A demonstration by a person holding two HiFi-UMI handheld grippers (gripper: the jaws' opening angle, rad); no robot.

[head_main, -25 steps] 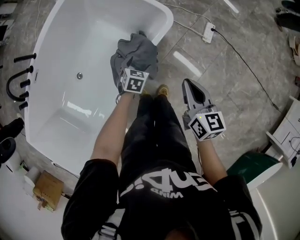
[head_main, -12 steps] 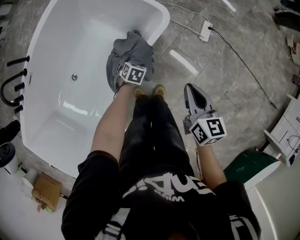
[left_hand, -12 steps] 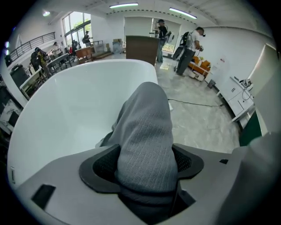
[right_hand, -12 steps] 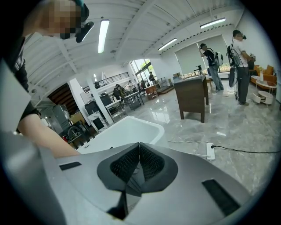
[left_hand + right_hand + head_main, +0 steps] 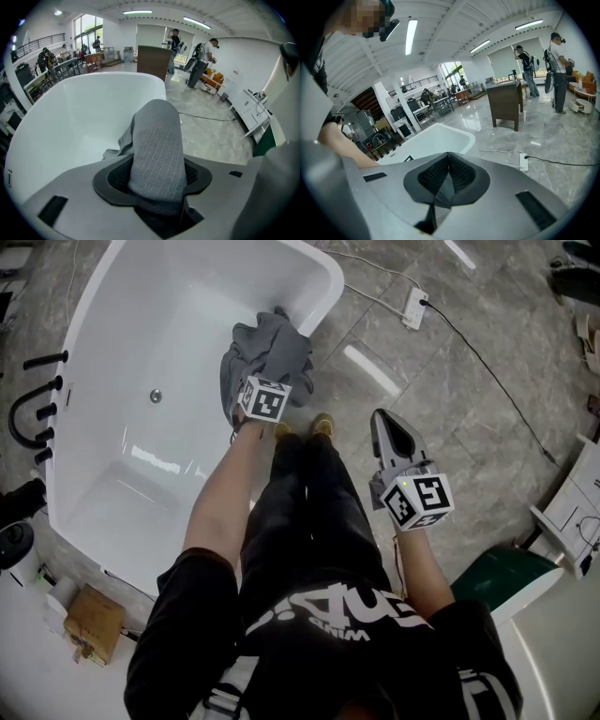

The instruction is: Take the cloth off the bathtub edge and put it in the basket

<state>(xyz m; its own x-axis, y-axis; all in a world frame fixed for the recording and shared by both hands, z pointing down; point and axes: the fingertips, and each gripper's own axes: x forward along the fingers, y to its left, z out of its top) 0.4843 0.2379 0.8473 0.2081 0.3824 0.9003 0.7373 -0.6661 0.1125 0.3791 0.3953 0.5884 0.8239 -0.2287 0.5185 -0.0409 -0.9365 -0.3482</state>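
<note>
Your right gripper (image 5: 449, 163): you hold it out over the floor (image 5: 469, 427), well apart from the tub. Its jaws are pressed together and nothing is between them.
Your shoes (image 5: 324, 422): they stand on the floor just beside the tub's near rim, below your left gripper in the head view.
Your left gripper (image 5: 157, 165): it sits on the cloth from above, at the tub's rim. Its jaws have just been closing and now pinch a raised fold of the cloth between the pads.
The cloth (image 5: 274, 345): grey and ribbed, it lies bunched and draped across the bathtub edge nearest you, partly on the inner side of the rim and partly on the outer.
The bathtub (image 5: 187, 324): white, with a round drain (image 5: 156, 396) in its bottom. Black tap fittings (image 5: 39, 411) stand along its far side.
Further off: a white power strip (image 5: 415, 304) lies on the grey tiles past the tub's end, and a dark cable (image 5: 492, 367) runs away from it across the floor.
</note>
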